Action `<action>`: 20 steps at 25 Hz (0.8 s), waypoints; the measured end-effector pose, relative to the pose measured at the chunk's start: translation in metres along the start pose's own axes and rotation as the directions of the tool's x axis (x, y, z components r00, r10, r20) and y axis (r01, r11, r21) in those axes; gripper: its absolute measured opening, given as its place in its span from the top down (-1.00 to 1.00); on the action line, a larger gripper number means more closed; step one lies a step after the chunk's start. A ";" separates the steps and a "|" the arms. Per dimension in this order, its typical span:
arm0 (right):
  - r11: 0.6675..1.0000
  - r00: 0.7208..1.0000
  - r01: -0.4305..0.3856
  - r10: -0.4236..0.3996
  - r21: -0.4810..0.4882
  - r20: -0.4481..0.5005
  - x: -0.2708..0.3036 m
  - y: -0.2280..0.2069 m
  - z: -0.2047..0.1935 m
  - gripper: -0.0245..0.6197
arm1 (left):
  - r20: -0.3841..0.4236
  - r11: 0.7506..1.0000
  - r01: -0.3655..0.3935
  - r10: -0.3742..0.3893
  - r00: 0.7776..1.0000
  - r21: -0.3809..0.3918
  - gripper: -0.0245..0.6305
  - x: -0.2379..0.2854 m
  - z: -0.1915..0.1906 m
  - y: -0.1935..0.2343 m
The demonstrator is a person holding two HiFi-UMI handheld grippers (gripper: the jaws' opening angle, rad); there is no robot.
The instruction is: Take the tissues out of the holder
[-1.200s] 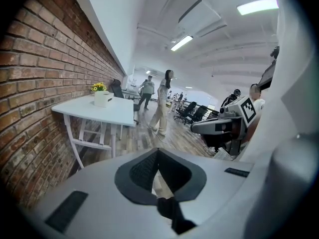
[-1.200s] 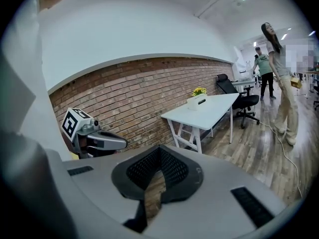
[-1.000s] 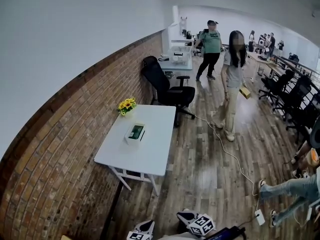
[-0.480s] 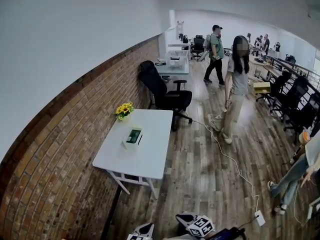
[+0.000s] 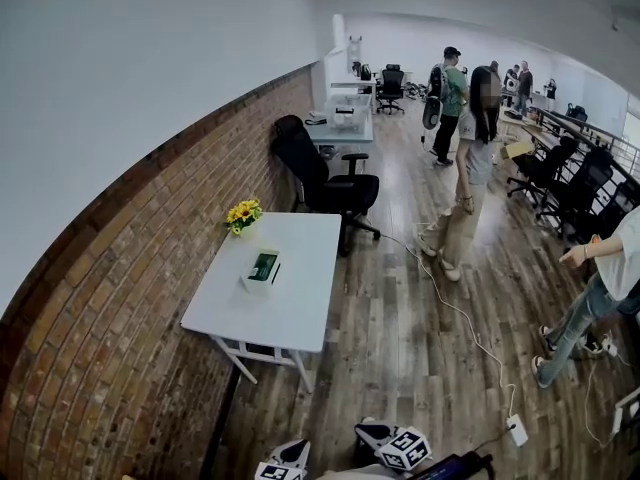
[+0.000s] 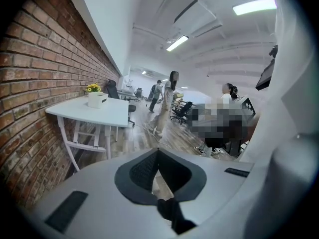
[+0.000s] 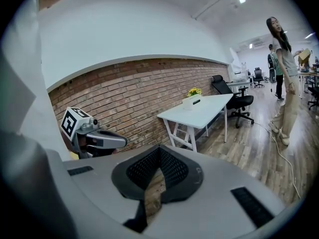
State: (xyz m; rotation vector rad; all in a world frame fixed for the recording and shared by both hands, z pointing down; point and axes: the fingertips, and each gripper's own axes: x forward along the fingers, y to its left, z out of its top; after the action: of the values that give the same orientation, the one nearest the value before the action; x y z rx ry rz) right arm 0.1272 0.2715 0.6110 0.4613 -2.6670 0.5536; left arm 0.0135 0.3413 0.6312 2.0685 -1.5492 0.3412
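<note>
- Two grippers, both empty. The left gripper (image 6: 158,151) has its jaws pressed tip to tip with nothing between them, and the right gripper (image 7: 160,148) is closed the same way on nothing.
- Both are held well short of the white table (image 5: 300,303), above the wooden floor on the side away from the brick wall.
- On the table, roughly mid-length and toward its wall side, stands the tissue holder (image 5: 262,268), a white box with a dark green top.
- At the table's far corner by the wall sit yellow flowers (image 5: 243,213), near the holder but apart from it.
- Beyond the table's far end is a black office chair (image 5: 330,178).
- From this far off the table, the tissues are too small to make out, so I cannot tell whether a sheet stands up from the slot.
- Tissues should be very light, soft and easy to tear, so a gentle pinch on the top sheet at the middle of the slot and a straight upward pull seem best.
- The holder looks light and would probably lift with the sheet, so one gripper should steady its side wall.
- Both pairs of jaws need opening before any grasp.
</note>
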 end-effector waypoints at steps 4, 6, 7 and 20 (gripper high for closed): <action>1.000 1.000 0.002 -0.002 -0.004 -0.001 0.000 -0.003 0.000 0.90 | 0.010 1.000 0.000 0.000 1.000 -0.003 0.90 0.001 0.003 0.000; 1.000 1.000 -0.002 0.002 -0.006 -0.004 0.002 -0.003 0.001 0.91 | 0.015 1.000 -0.007 0.007 1.000 -0.008 0.90 0.000 0.005 0.003; 1.000 1.000 -0.006 0.006 -0.008 -0.006 0.004 -0.003 0.002 0.90 | 0.016 1.000 -0.012 0.012 1.000 -0.010 0.90 -0.001 0.006 0.004; 0.997 1.000 -0.026 0.026 -0.074 0.001 0.027 -0.011 0.031 0.90 | 0.056 0.997 -0.073 0.073 0.996 -0.004 0.90 -0.010 0.025 0.028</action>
State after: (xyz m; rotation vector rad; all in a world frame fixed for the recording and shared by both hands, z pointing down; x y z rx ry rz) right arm 0.0986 0.2415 0.5992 0.4068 -2.6880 0.4610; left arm -0.0186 0.3300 0.6134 2.0400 -1.6606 0.3101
